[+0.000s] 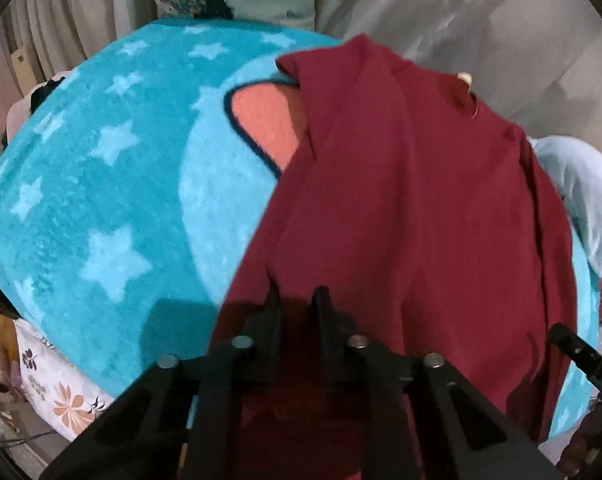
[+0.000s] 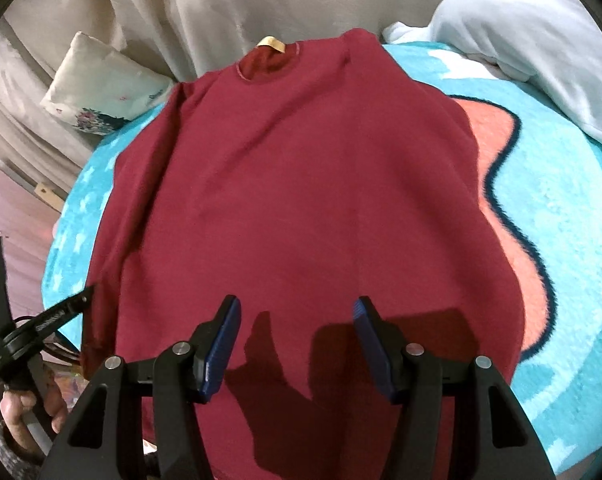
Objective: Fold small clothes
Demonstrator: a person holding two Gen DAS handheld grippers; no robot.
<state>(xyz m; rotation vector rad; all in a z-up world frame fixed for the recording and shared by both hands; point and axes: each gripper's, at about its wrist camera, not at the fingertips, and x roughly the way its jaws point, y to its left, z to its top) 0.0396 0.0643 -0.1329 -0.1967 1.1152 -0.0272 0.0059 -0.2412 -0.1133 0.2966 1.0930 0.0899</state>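
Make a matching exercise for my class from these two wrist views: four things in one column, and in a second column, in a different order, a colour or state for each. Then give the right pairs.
Column one
1. shirt
2. blanket
3. right claw
4. neck label

Column two
A. open, fingers spread wide above the cloth
B. tan, at the collar
C. dark red, spread out flat
D. turquoise with pale stars

Pairs: 1-C, 2-D, 3-A, 4-B
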